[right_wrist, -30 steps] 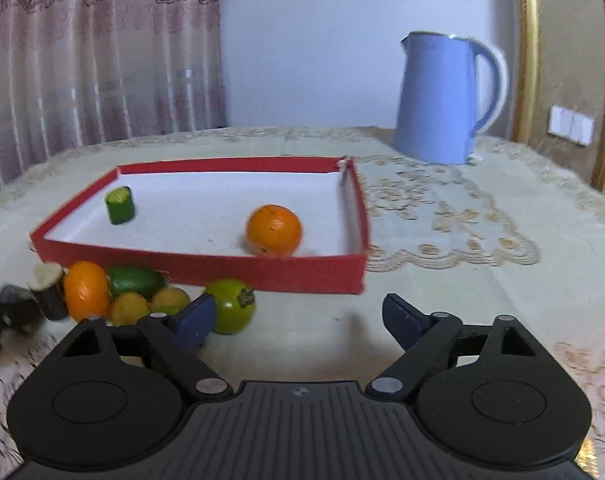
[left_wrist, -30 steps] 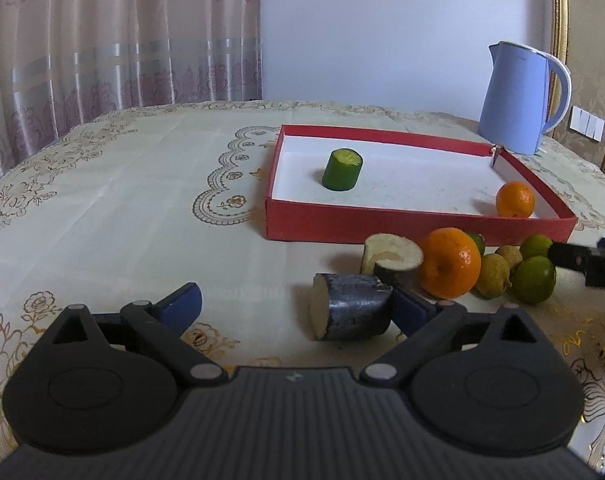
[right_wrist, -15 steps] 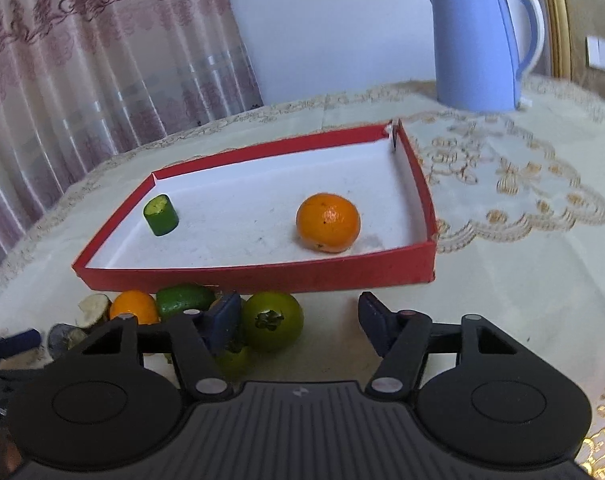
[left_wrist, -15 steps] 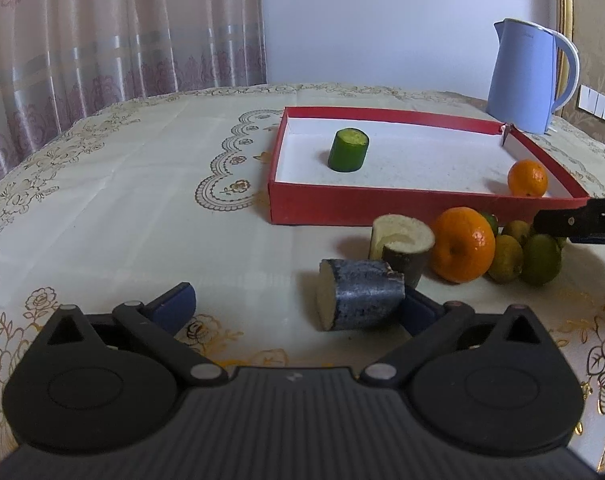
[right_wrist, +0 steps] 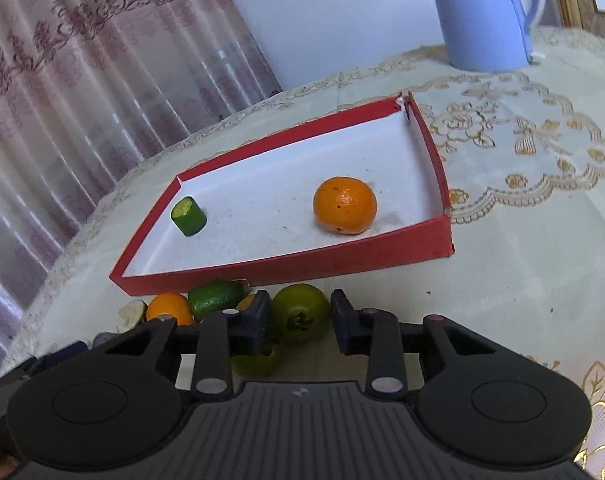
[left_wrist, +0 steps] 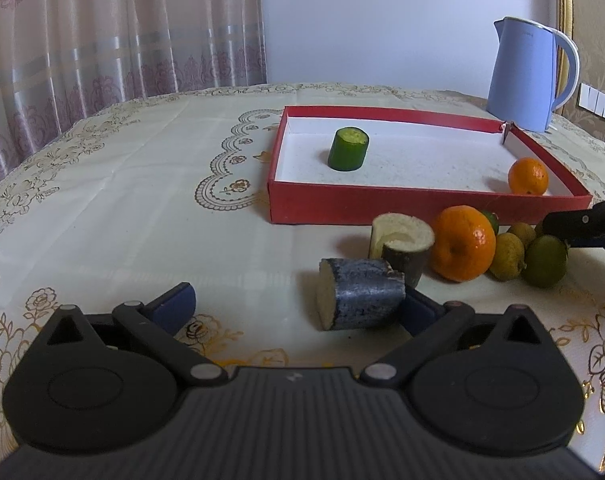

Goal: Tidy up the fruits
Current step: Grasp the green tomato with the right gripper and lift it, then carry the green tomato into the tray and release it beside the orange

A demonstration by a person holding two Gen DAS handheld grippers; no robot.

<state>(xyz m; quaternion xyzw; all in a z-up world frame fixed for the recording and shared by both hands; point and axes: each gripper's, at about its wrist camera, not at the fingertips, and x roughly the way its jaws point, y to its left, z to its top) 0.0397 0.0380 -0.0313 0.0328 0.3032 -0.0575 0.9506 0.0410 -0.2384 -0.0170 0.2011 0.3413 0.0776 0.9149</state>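
A red tray (left_wrist: pixel 422 210) (right_wrist: pixel 286 268) holds a green cucumber piece (left_wrist: pixel 348 154) (right_wrist: pixel 188 216) and an orange (left_wrist: pixel 528 176) (right_wrist: pixel 344 205). In front of it lie a dark cut piece (left_wrist: pixel 360 300), a pale-topped cut piece (left_wrist: pixel 402 240), an orange (left_wrist: pixel 464 248), small yellow fruits (left_wrist: pixel 508 256) and green fruits. My left gripper (left_wrist: pixel 298 308) is open, its right finger beside the dark piece. My right gripper (right_wrist: pixel 300 324) is open around a green round fruit (right_wrist: pixel 300 314) (left_wrist: pixel 544 266), its fingers close on both sides.
A blue kettle (left_wrist: pixel 528 76) (right_wrist: pixel 486 12) stands behind the tray at the right. A lace tablecloth (left_wrist: pixel 122 200) covers the round table. Curtains (left_wrist: pixel 102 40) hang at the left. More fruit (right_wrist: pixel 216 300) lies left of the right gripper.
My right gripper has moved down and forward onto the green fruit and its fingers have narrowed around it. My left gripper has barely moved.
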